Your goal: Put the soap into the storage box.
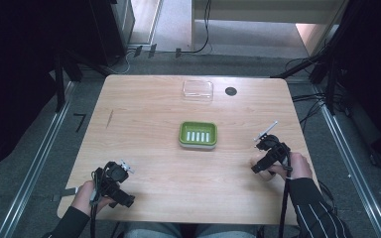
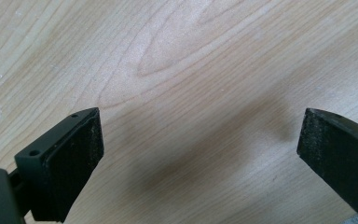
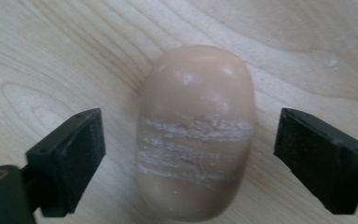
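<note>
The left hand-held gripper (image 1: pixel 125 167) is held low over the near left corner of the worktop (image 1: pixel 149 104), its jaws spread wide with only bare wood grain between them; nothing is grasped. At the near right, the right hand-held gripper (image 3: pixel 189 154) is also spread wide and holds nothing, but a smooth, oval, tan bar of soap (image 3: pixel 196 130) lies flat on the wood between its jaws, with a gap left on each side. White scuffed stripes are seen across the bar's top.

The step in hand is judged to be the grasp of the soap. It would be done well if the jaws were lowered until the pads sat level with the bar's widest part, kept centred so both pads meet it together, and closed gently, since a rounded, slick bar is likely to squirt out under a hard or lopsided squeeze.

Farther off, at mid worktop, a green soap dish (image 1: pixel 198 134) with a slotted white insert is seen, well apart from the bar and probably its destination. Beyond it, a clear plastic lid (image 1: pixel 198 90) and a small dark disc (image 1: pixel 231 91) lie near the far edge.
</note>
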### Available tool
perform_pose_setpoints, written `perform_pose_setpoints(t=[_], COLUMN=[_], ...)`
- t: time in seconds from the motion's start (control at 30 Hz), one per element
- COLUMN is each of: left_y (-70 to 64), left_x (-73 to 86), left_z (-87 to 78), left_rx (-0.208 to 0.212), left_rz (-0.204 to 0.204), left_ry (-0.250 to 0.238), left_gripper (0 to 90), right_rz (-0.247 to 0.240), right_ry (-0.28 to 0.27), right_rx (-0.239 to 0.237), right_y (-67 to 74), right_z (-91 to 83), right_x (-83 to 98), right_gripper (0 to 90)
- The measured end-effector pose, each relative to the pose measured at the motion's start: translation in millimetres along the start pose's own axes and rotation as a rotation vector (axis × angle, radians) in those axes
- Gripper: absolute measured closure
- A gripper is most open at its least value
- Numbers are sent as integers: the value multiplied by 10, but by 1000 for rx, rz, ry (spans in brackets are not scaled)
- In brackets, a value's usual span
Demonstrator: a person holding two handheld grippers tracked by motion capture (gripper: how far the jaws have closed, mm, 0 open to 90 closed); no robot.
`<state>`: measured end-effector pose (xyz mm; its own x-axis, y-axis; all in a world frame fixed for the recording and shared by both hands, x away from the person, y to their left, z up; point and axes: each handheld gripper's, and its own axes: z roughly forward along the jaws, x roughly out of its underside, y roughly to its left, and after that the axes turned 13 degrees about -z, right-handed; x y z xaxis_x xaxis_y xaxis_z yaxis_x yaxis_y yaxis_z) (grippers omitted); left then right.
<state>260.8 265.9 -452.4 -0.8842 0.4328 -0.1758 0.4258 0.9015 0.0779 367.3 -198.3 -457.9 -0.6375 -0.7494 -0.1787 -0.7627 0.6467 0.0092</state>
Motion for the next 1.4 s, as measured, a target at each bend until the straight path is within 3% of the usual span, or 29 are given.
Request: perform_pose_setpoints(t=[0.37,0.83,1.1,1.4], left_y=[2,-2,-5,-2], left_x=[0,-1,-1,-1], left_z=[-5,-1,2,2], left_rx=[-1,1,2,2], left_rz=[0,3,4,5], left_ry=[1,0,-6,-1], left_gripper=[8,8,8,8], right_rz=[-4,-6,-13,-20], right_ry=[56,77,95,116], right_rx=[11,4,-1,29], right_y=[9,-12,-8,-1], right_z=[61,89,123,119], right_x=[-32,-18,-41,-68], right_gripper=[183,305,310,329])
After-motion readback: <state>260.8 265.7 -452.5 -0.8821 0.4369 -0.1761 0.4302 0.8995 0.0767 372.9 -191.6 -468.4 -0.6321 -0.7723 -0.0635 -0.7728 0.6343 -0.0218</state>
